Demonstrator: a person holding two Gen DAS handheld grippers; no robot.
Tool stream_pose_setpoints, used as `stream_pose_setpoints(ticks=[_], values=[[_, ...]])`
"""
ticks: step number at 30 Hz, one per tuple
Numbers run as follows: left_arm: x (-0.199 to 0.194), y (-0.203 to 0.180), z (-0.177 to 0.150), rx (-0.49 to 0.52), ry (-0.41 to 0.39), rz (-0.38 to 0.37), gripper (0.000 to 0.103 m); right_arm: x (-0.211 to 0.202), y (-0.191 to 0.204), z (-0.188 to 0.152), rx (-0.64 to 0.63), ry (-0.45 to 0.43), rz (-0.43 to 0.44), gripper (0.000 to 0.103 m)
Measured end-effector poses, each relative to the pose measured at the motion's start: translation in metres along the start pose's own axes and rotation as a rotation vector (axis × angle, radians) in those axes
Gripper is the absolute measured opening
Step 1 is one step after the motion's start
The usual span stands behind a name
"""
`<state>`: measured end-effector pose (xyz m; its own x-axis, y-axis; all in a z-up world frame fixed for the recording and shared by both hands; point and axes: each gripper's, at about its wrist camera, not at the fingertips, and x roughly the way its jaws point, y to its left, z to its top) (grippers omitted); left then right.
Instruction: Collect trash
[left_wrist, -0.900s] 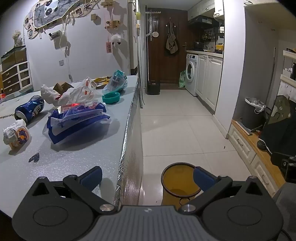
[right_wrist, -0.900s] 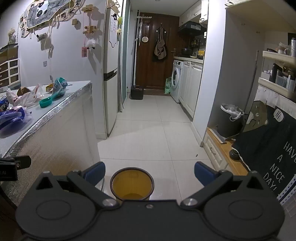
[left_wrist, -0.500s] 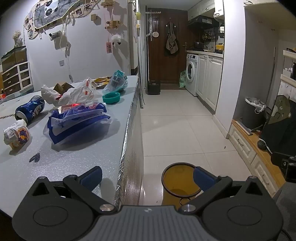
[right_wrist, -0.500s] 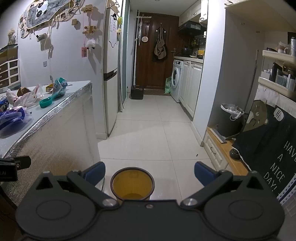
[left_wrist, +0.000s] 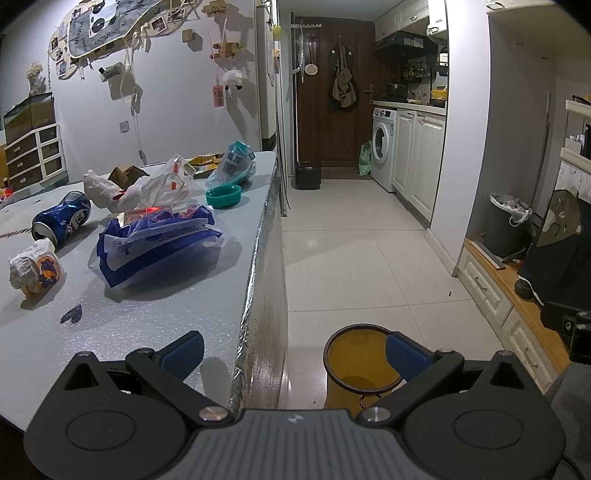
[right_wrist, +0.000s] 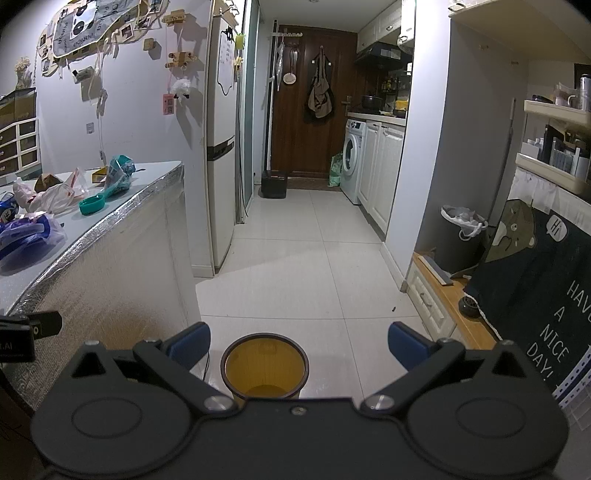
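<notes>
Trash lies on the grey table (left_wrist: 155, 317): a blue and white plastic bag (left_wrist: 155, 240), a crushed blue can (left_wrist: 61, 218), a crumpled wrapper (left_wrist: 33, 267), white bags (left_wrist: 147, 188), a teal lid (left_wrist: 223, 195) and a clear teal-labelled bag (left_wrist: 234, 166). A yellow waste bin (left_wrist: 356, 365) stands on the floor beside the table, also seen as the bin (right_wrist: 264, 365) in the right wrist view. My left gripper (left_wrist: 293, 350) hangs open over the table's edge, empty. My right gripper (right_wrist: 299, 341) is open above the bin, empty.
White floor tiles (right_wrist: 295, 266) run to a dark door. A fridge (right_wrist: 221, 155) stands past the table. A washing machine (right_wrist: 352, 162) and cabinets line the right. A grey bin with a liner (right_wrist: 461, 236) and a low wooden bench (right_wrist: 458, 306) sit at right.
</notes>
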<state>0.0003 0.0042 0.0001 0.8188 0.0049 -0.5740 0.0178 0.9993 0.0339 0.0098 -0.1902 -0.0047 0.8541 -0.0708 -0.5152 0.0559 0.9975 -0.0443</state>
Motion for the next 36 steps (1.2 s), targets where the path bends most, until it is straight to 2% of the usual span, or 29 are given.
stream_pose_setpoints(ticks=[36], values=[[-0.0042, -0.0037, 0.0086, 0.011, -0.002, 0.004, 0.103, -0.0007, -0.0009, 0.0005, -0.001, -0.001, -0.001, 0.103]])
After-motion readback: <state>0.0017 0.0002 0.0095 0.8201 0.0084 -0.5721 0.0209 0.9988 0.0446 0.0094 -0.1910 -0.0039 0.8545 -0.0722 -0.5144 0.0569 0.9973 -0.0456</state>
